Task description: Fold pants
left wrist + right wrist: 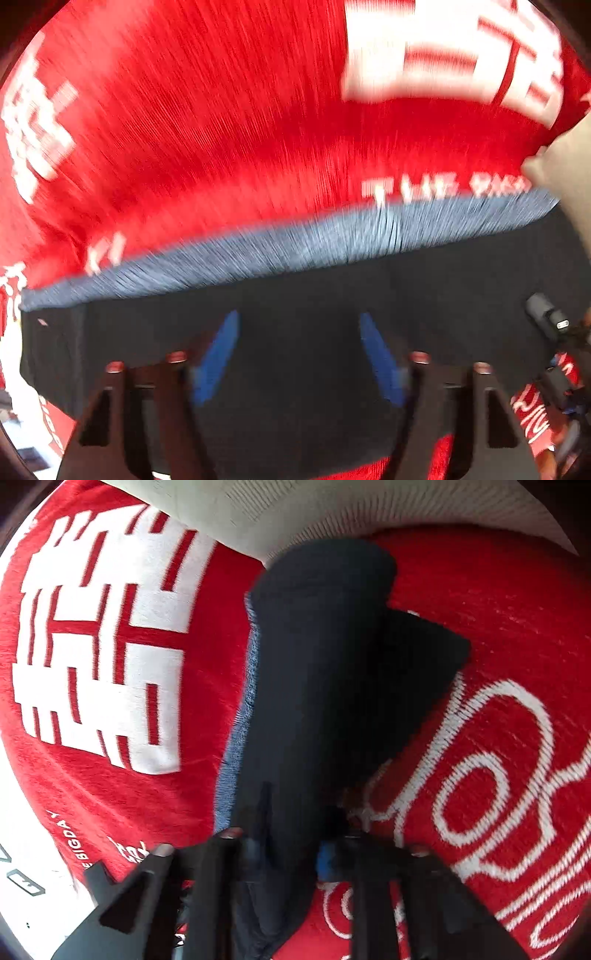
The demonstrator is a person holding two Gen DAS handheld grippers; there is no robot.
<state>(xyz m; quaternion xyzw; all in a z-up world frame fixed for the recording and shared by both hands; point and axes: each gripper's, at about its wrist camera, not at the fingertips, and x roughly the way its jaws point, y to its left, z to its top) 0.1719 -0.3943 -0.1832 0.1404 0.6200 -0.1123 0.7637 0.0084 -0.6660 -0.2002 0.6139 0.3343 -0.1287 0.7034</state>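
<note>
The dark navy pants [332,291] lie across a red cloth, and a blue-grey band [295,243] shows along their far edge. My left gripper [298,314] points down over them. Its blue pads [221,354] stand apart above the fabric and hold nothing. In the right wrist view the pants [325,664] run away from me as a long folded strip, with a flap sticking out to the right. My right gripper [291,842] is shut on the near end of that strip, and the dark fabric is bunched between its fingers. The left view is blurred.
The red cloth [498,627] with large white lettering covers the surface under the pants [221,129]. A pale ribbed cushion [332,509] lies at the far edge. A white surface [22,849] shows at the near left. A dark device [546,314] sits at the right edge.
</note>
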